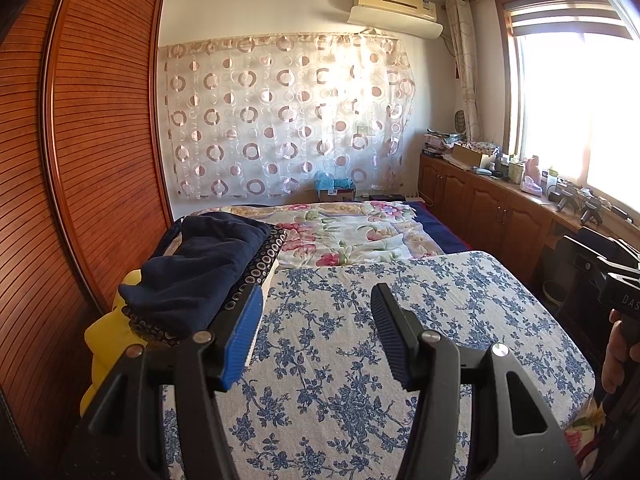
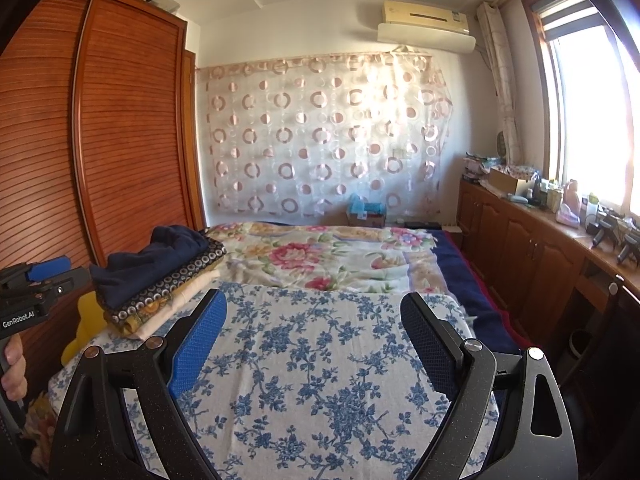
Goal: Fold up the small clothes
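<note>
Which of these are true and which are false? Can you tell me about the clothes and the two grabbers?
1. The dark blue garment lies on top of the pile. True.
2. The left gripper holds a shirt. False: nothing is between its fingers.
3. The right gripper is open. True.
4. The pile sits on the wooden counter. False: it sits at the edge of the blue-flowered cloth, beside the wardrobe.
</note>
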The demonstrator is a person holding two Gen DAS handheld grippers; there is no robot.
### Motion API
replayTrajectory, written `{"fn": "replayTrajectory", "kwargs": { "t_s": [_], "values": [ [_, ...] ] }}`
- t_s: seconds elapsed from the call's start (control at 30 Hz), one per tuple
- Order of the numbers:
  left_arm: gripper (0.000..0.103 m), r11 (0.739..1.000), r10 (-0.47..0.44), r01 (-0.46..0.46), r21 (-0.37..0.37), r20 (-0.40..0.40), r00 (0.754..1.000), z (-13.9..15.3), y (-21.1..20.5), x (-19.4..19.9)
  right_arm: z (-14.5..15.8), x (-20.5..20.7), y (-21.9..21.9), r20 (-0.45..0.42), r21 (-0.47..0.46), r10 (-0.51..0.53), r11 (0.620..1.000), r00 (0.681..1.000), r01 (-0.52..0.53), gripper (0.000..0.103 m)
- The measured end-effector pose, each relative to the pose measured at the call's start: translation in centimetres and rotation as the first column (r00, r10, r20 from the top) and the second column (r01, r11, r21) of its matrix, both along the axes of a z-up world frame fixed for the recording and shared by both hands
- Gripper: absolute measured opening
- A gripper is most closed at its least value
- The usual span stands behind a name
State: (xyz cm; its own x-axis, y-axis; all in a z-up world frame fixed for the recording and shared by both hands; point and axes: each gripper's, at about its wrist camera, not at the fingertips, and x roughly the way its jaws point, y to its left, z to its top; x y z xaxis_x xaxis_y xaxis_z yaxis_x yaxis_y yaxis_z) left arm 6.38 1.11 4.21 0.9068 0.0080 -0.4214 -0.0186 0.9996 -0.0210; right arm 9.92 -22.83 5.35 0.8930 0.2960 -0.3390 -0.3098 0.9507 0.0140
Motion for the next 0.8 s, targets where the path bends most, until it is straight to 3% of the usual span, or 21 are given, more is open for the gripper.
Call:
{"fn": "replayTrajectory", "kwargs": {
  "t_s": [0.8],
  "values": [
    [0.056, 1.000, 0.001, -0.001, 0.002, 0.001, 1.000, -0.11, -0.04, 0.00, 0.17, -0.11, -0.13, 0.002, -0.004, -0.003, 1.000, 1.000, 0.003, 0.090]
  ]
}}
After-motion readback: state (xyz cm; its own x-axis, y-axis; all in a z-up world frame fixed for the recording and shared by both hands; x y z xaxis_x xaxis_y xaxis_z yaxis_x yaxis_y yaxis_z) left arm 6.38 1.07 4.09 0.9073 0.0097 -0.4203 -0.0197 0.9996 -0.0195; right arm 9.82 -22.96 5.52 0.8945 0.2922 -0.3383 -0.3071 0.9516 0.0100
